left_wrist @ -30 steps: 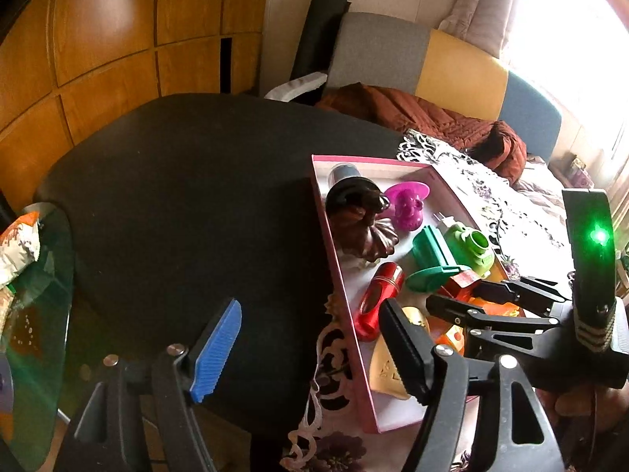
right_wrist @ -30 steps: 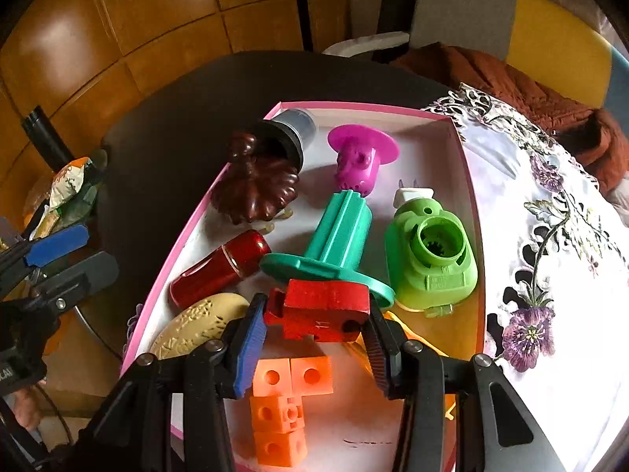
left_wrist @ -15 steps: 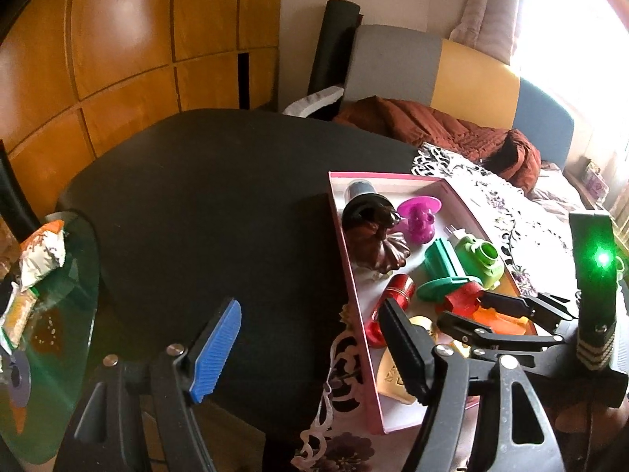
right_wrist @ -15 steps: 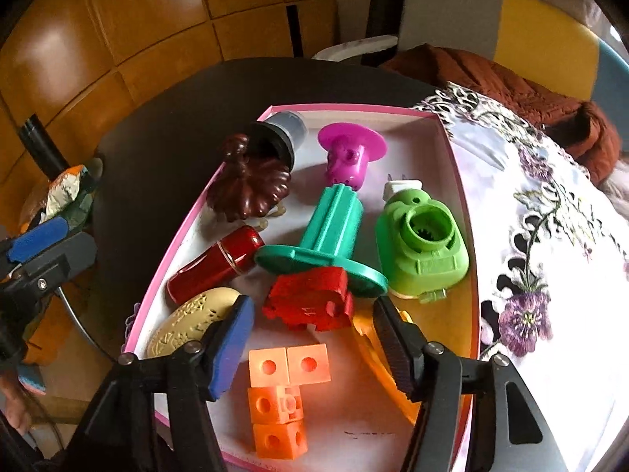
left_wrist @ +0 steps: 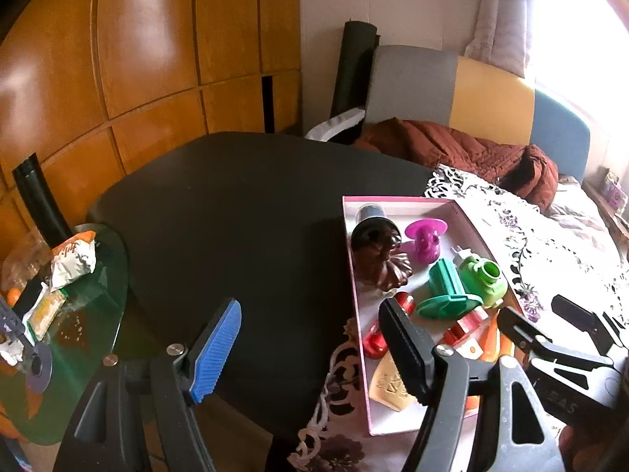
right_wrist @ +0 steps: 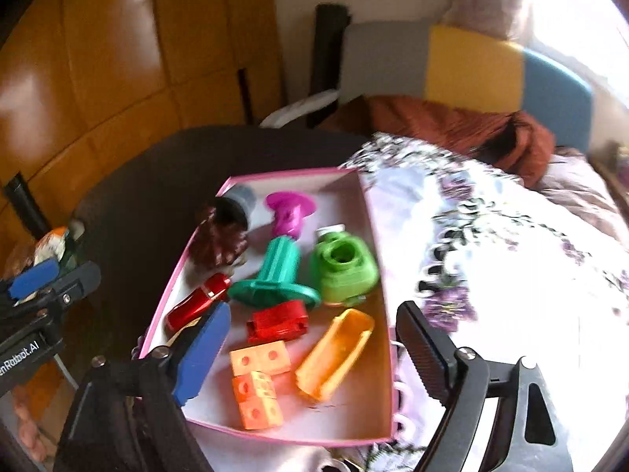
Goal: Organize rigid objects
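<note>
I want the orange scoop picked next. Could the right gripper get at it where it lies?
Probably yes. The right gripper, whose jaws have just been opening with nothing between them, hangs right over the pink box. The orange scoop lies uncovered on the box floor, apart from the orange blocks.

Daylight floods in from the upper right, blowing out the white floral lace tablecloth [right_wrist: 530, 259] (right wrist view motion-blurred); fisheye bending curves both frames' dark corners.
</note>
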`<state>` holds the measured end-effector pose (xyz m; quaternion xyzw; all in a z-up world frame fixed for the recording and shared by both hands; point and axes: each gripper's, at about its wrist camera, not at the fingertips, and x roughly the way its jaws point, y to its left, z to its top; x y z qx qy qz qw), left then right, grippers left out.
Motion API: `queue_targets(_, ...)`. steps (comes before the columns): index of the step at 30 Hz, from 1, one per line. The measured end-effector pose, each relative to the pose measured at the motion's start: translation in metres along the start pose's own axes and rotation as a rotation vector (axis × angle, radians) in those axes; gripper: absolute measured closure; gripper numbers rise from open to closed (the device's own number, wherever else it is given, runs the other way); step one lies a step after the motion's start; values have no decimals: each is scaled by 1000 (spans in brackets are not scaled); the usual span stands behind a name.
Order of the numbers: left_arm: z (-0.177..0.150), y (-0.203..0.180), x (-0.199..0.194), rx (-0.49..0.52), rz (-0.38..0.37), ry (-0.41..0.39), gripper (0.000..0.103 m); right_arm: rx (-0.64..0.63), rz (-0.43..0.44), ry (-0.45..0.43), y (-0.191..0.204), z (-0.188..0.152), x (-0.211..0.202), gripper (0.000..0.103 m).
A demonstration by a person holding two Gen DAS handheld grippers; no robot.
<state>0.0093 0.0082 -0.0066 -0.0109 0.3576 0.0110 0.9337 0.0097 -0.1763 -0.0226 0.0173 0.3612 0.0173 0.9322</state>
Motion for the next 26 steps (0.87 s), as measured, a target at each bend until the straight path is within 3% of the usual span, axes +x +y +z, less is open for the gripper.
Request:
queue_targets(8, -9, -9, -4, -18, -16, 27, 29, 24, -31, -23, -9, -8, -13, 15)
queue_targets(26, -9, -12, -16, -2, -22, -37, 35, 4, -28, -29, -3, -11, -17, 14)
